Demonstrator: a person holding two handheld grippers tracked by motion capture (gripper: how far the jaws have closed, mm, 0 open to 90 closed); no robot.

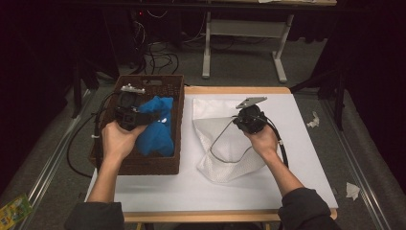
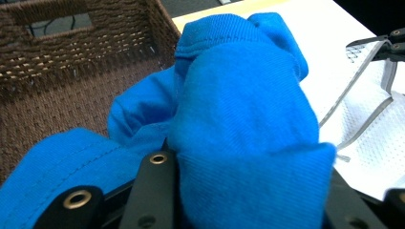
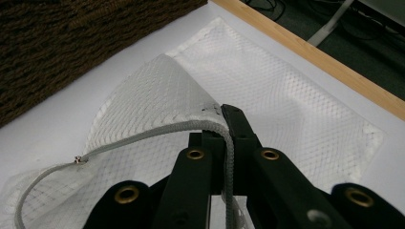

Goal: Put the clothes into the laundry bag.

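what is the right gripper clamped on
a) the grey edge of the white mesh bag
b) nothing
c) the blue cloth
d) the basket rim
a: the right gripper has its jaws shut on the grey edge of the white mesh bag.

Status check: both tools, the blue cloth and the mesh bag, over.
Left tool clamped on blue cloth, over wicker basket. Right tool pinching mesh bag rim. Basket wall between cloth and bag.

A white sheet (image 1: pixel 297 139) is covering the wooden table (image 1: pixel 239 89). Beyond the far edge, a white metal frame (image 1: pixel 246 33) is standing on the grey floor, and black cables (image 1: pixel 158 55) are lying there. Crumpled paper scraps (image 1: pixel 313 120) are lying at the right, and a green packet (image 1: pixel 14 210) at the near left.
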